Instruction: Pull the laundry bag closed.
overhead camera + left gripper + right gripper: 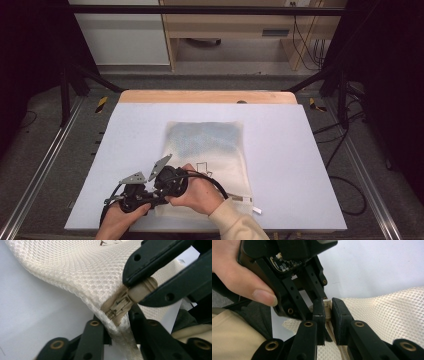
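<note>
At the near left corner of the mesh bag (210, 160), which lies flat on the white mat (130, 150) covering the worktop, both grippers are brought together. The left gripper (134, 196) is held just left of that corner, and its jaws are seen in the left gripper view pinching the bag's seam edge just below the zipper slider (117, 307), the fabric being gathered between them. No earlier moment is compared. The bag's corner is lifted slightly off the mat there, its cream netting curving upward. Directly right of the left gripper, touching distance from it, the right gripper (170, 181) is held by the person's right hand (197, 192). Its jaws are pressed onto the zipper pull tab (143, 288), a beige piece gripped between the two black pads; the same grip is shown in the right gripper view, where the tab (327, 305) sits clamped between the jaws. Farther right, the rest of the bag is spread toward the middle of the mat, with a bluish item visible through its far half. A cream sleeve (235, 222) is seen at the bag's near edge.
</note>
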A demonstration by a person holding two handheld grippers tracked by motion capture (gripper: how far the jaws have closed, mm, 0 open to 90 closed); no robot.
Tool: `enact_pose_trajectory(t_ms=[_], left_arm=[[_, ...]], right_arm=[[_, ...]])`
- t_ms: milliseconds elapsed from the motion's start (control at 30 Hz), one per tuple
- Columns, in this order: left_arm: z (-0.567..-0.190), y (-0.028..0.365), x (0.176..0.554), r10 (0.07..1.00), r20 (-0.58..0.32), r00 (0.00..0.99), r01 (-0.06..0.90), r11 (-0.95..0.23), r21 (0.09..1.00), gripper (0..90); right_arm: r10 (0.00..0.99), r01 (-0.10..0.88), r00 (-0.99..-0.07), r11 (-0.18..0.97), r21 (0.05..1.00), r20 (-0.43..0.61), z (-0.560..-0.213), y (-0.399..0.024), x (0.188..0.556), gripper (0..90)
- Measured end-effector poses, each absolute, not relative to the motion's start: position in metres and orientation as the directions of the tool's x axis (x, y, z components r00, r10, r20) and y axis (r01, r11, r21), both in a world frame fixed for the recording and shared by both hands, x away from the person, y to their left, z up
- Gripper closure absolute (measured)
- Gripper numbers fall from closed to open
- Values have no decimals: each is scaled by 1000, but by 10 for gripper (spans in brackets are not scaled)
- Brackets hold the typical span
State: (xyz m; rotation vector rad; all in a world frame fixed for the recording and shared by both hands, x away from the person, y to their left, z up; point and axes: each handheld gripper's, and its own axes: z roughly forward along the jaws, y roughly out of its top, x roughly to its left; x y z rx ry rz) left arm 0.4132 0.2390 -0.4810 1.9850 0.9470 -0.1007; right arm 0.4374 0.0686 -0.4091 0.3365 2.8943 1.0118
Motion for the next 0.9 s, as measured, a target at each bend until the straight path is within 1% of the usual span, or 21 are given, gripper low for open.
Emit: enact_pose_trajectory(t_ms=[133, 200, 567, 767, 833, 900], left_arm=[[-481, 240, 412, 582, -411, 702, 654, -299, 695, 831], [-481, 240, 412, 582, -411, 702, 655, -299, 694, 839], [-480, 240, 412, 581, -419, 698, 660, -297, 690, 851], [-479, 242, 412, 584, -407, 703, 655, -307, 691, 855], [-478, 244, 413, 586, -414, 697, 658, -292, 694, 856], [-476, 246, 412, 581, -421, 697, 656, -277, 702, 857]], right_arm=[[217, 183, -976, 762, 621, 22, -411, 67, 438, 819], [209, 169, -978, 769, 617, 8, -412, 67, 437, 819], [202, 160, -979, 786, 596, -3, -413, 66, 436, 820], [201, 154, -979, 796, 585, -16, -413, 65, 434, 821], [205, 150, -978, 810, 567, -34, -411, 64, 434, 822], [206, 154, -978, 804, 575, -26, -410, 61, 435, 822]])
